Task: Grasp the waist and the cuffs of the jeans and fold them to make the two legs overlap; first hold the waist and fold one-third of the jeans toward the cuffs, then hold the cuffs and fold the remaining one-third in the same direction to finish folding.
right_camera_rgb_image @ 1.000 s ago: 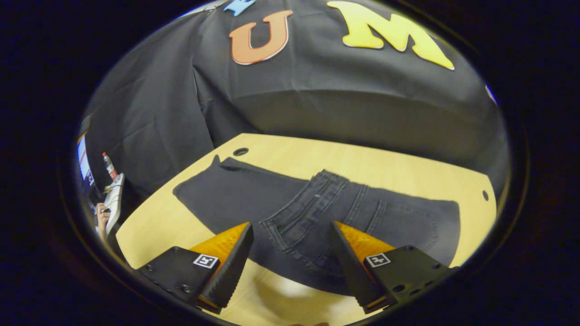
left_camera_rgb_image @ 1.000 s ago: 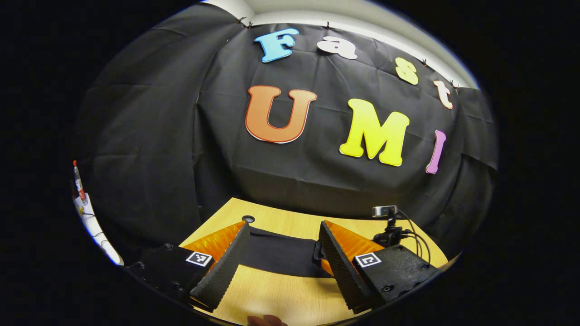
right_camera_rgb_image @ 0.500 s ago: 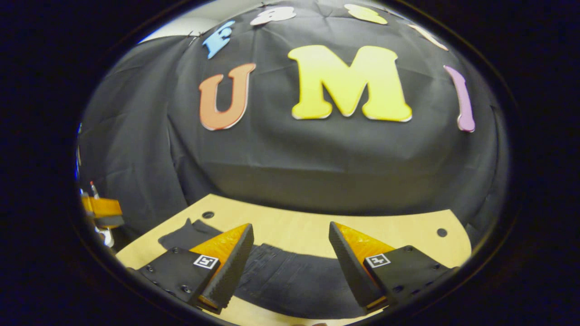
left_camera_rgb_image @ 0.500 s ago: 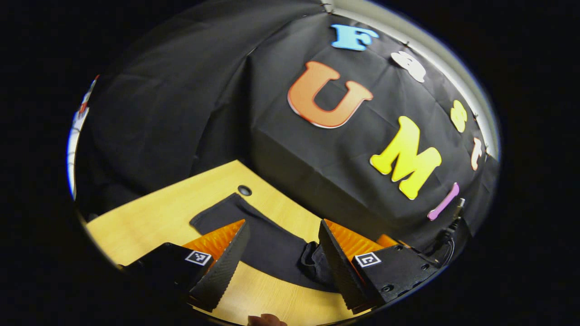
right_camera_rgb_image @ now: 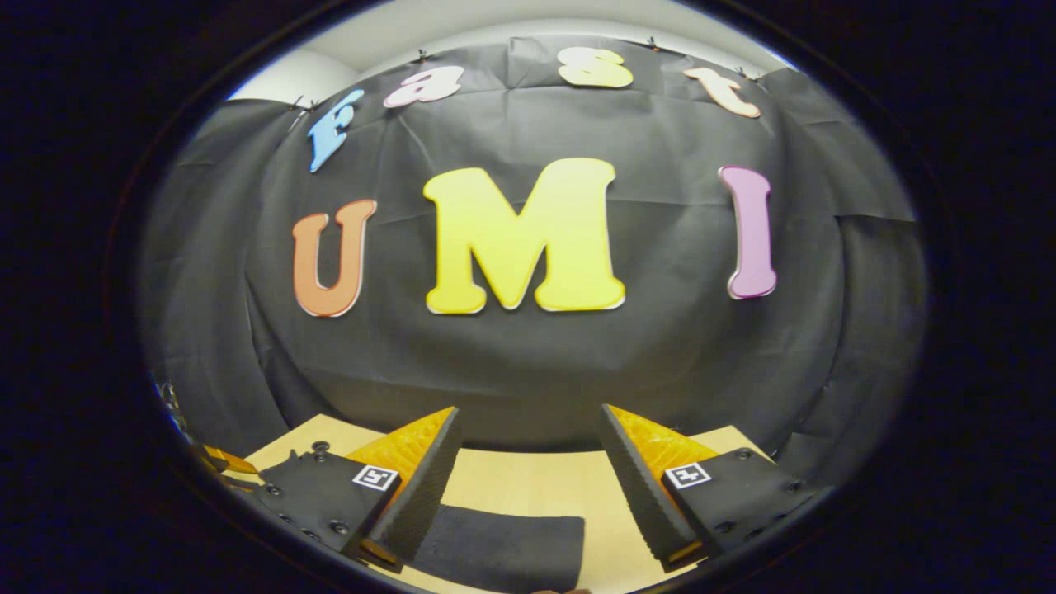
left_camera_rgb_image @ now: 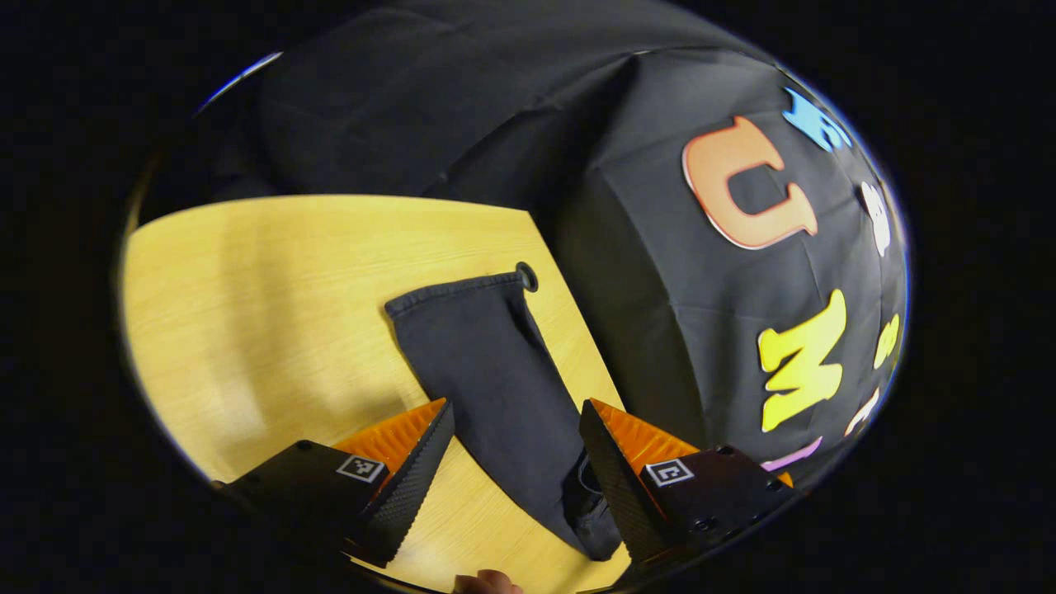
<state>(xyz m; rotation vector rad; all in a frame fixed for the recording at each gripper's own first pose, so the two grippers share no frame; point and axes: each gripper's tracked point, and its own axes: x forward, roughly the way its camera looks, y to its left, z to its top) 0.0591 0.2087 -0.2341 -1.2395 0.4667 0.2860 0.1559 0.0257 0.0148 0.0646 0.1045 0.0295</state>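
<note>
Dark grey jeans lie flat on the light wooden table (left_camera_rgb_image: 264,280). In the left gripper view one leg of the jeans (left_camera_rgb_image: 487,363) runs away from me to its cuff (left_camera_rgb_image: 454,290) near a round hole in the tabletop. My left gripper (left_camera_rgb_image: 511,458) hovers above that leg, open, with nothing between its fingers. In the right gripper view a dark patch of the jeans (right_camera_rgb_image: 503,540) lies low on the table. My right gripper (right_camera_rgb_image: 528,470) stands open above it and faces the booth wall.
The black cloth wall rises close behind the table's far edge. A cable hole (left_camera_rgb_image: 527,276) sits beside the cuff. Bare tabletop spreads to the left of the leg in the left gripper view. A fingertip (left_camera_rgb_image: 487,582) shows at the bottom edge.
The left gripper has swung left and tipped down, bringing the leg and cuff into sight. The right gripper has tilted up from the waist area toward the wall. Both stayed open.
</note>
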